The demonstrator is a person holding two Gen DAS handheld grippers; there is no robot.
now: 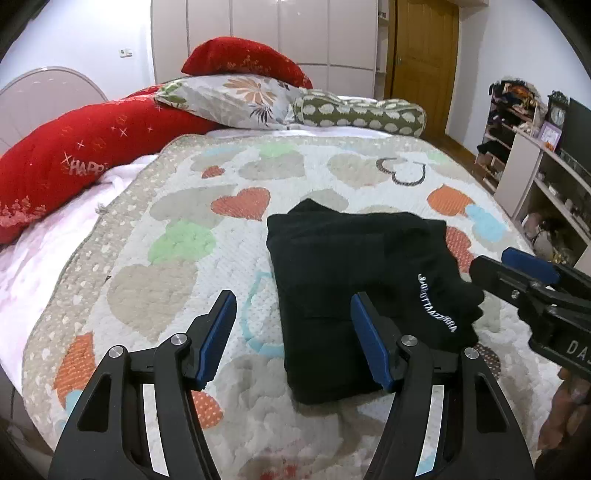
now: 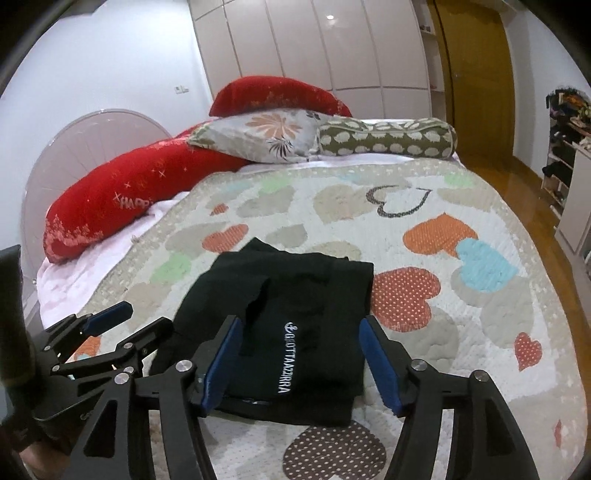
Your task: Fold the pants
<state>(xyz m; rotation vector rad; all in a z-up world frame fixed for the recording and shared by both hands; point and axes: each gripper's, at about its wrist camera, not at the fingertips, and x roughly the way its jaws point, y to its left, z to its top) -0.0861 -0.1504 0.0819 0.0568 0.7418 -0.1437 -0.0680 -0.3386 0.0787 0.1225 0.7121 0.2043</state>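
Observation:
The black pants (image 1: 354,280) lie folded into a compact rectangle on the heart-patterned quilt (image 1: 184,206), with white lettering on the top layer. They also show in the right wrist view (image 2: 288,328). My left gripper (image 1: 293,332) is open and empty, just above the near left edge of the pants. My right gripper (image 2: 299,354) is open and empty, its jaws on either side of the near end of the pants. The right gripper also shows at the right edge of the left wrist view (image 1: 517,269), and the left gripper at the lower left of the right wrist view (image 2: 122,325).
Red bolsters (image 1: 85,147), a floral pillow (image 1: 236,96) and a green patterned bolster (image 1: 362,110) line the far side of the bed. Shelves (image 1: 546,177) stand to the right, with a wardrobe (image 1: 266,33) and a wooden door (image 1: 421,48) behind.

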